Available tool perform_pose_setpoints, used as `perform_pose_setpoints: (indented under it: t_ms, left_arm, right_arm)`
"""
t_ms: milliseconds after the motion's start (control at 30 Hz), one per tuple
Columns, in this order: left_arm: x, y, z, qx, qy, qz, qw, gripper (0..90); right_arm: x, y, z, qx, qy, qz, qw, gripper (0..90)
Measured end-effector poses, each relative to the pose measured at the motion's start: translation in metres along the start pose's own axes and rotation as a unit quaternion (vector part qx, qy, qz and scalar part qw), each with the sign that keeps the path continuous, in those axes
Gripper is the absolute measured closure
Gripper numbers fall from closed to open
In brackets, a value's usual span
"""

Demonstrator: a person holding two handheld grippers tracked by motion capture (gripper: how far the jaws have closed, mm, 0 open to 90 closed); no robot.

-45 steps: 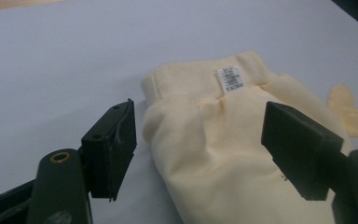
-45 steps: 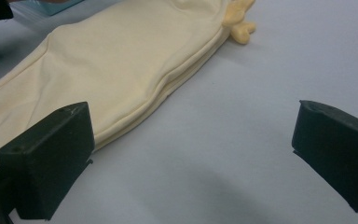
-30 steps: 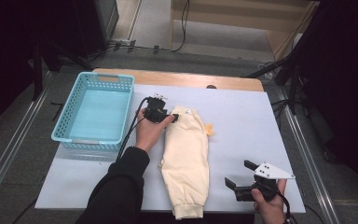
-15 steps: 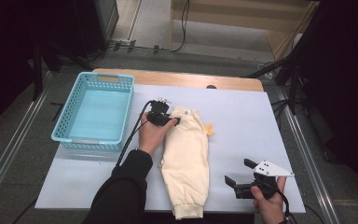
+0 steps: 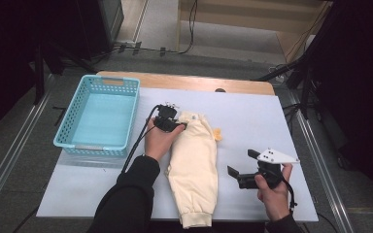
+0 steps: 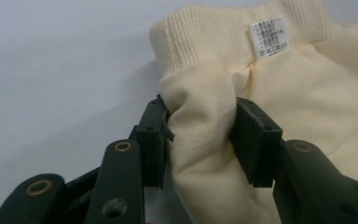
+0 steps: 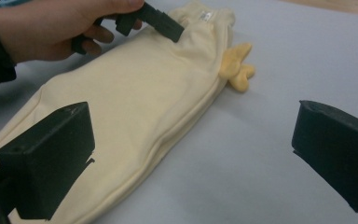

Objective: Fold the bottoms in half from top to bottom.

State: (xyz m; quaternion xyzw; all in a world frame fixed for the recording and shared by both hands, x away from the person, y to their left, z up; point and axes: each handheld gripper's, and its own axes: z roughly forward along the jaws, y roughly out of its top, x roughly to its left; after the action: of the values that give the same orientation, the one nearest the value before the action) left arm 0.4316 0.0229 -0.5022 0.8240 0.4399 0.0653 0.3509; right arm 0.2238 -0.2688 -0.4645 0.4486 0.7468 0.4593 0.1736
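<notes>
Cream pants (image 5: 193, 165): folded lengthwise, lying flat near the middle of the white table (image 5: 281, 121), ribbed waistband (image 6: 223, 35) at the far end, cuffs toward the near edge. Small yellow piece (image 5: 216, 134) protruding from the right side just below the waistband. White care label (image 6: 268, 35) sewn inside the waistband.

Handling, as judged: soft, thick fleece; light; limp; non-fragile. Sags and unfolds when lifted at one point. Low slip risk on the napped surface, yet layers prone to sliding apart if only the top layer is pinched. Preferred hold: a bunched fold just below the ribbed band, or the band itself, with all layers between the pads. Second hold near the cuffs advisable to keep the fold intact during a lift.

Left gripper (image 5: 169, 121): at the waistband end, jaws just closing, narrowed around a raised fold of fabric (image 6: 205, 116); both pads pressing into the fold in the left gripper view. Grip appears to include the upper layers; lower layers not verifiable.

Right gripper (image 5: 244, 175): off the right side of the pants, near the lower half, clear of the fabric, jaws spread wide, nothing between them.

Blue basket (image 5: 126, 97): left of the pants, well apart, probable destination.
</notes>
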Motion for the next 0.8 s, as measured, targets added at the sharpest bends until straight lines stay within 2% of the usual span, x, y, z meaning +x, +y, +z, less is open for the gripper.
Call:
perform_pose_setpoints:
  t_ms: [200,300,400,633,800]
  left_arm:
    - [0.0,0.0,0.0,0.001,-0.001,0.003,1.0,59.3]
    - [0.002,0.0,0.0,0.0,-0.004,0.002,1.0,59.8]
    - [0.002,0.0,0.0,0.0,-0.004,0.003,1.0,59.9]
    - [0.003,0.0,0.0,-0.001,-0.006,0.002,1.0,60.3]
    - [0.002,-0.001,0.0,-0.001,-0.005,0.002,1.0,60.4]
  right_arm:
    - [-0.004,0.034,0.014,-0.007,0.004,-0.017,0.9998,0.0]
    - [-0.007,0.047,0.022,-0.012,0.006,-0.014,0.9998,0.0]
    - [-0.012,0.058,0.035,-0.004,0.008,-0.015,0.9998,0.0]
    - [-0.026,0.077,0.058,0.003,0.011,-0.005,0.9999,0.0]
    - [-0.034,0.085,0.081,0.021,0.011,0.0,0.9997,0.4]
